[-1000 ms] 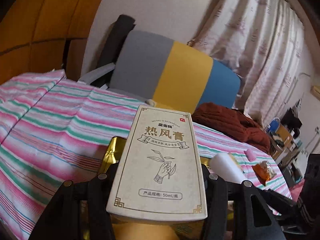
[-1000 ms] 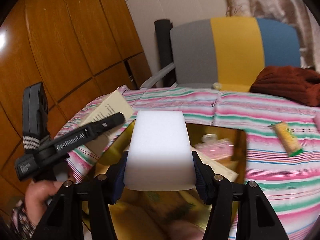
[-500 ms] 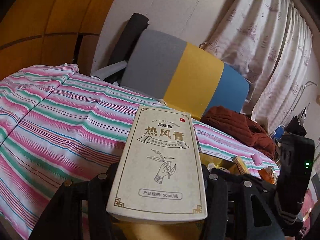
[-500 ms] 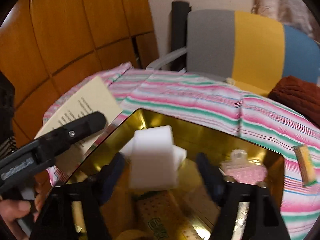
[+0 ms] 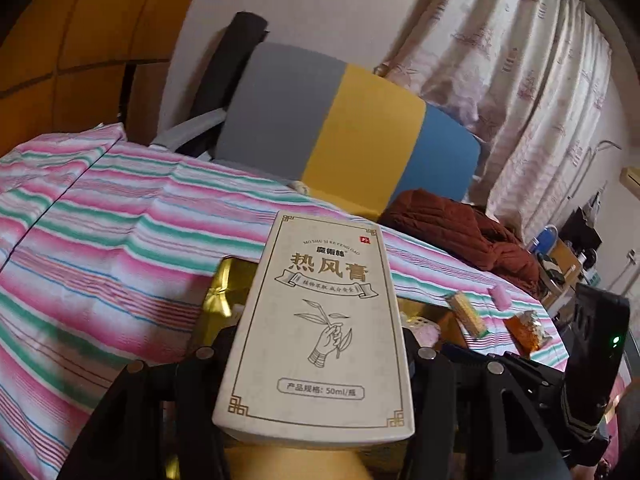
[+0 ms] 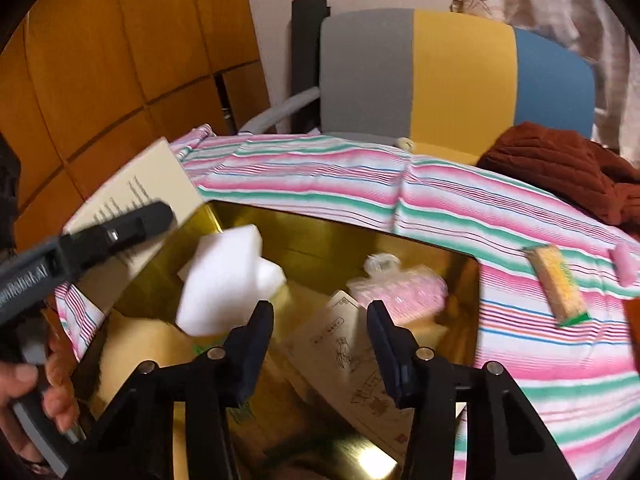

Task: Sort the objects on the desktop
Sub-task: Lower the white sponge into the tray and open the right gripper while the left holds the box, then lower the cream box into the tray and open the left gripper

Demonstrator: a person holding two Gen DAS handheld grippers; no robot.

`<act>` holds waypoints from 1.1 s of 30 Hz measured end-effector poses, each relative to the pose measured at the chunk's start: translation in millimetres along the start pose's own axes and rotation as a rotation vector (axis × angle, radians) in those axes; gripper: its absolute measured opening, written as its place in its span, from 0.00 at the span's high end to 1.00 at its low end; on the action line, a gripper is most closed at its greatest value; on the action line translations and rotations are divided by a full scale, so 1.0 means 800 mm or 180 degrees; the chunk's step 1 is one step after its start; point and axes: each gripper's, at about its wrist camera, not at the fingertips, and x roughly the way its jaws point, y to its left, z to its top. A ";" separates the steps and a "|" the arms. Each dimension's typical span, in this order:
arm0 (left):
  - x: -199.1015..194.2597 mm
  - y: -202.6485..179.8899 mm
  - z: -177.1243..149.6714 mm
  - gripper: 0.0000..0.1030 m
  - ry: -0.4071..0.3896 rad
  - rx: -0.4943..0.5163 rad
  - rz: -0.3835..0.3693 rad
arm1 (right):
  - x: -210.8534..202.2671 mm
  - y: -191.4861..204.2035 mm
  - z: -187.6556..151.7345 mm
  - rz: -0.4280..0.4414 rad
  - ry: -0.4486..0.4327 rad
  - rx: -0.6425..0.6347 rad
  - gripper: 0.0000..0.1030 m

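My left gripper [image 5: 316, 340] is shut on a cream carton with Chinese print [image 5: 320, 312], held above the near left corner of the gold box [image 5: 222, 292]. In the right wrist view the same carton [image 6: 140, 188] and the left gripper [image 6: 120, 236] show at the left, over the gold box's rim [image 6: 320, 220]. My right gripper [image 6: 320, 312] is open above the box, with nothing between its fingers. A white sponge block [image 6: 224, 280], blurred, sits just left of it inside the box, beside a pink packet [image 6: 400, 292] and another cream carton [image 6: 344, 352].
On the striped tablecloth [image 6: 500, 216] right of the box lie a yellow snack bar [image 6: 556, 284], a small pink piece [image 6: 624, 264] and an orange packet [image 5: 526, 330]. A rust knitted garment [image 6: 560, 168] lies at the far right. A grey, yellow and blue chair [image 6: 440, 72] stands behind.
My right gripper opened and let go of the white sponge block, which dropped into the gold box. My left gripper kept its hold on the cream carton.
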 end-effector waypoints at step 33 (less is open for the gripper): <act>0.064 -0.059 0.026 0.19 0.0458 0.0008 0.0421 | -0.074 -0.075 -0.057 0.0387 -0.0251 0.0776 0.41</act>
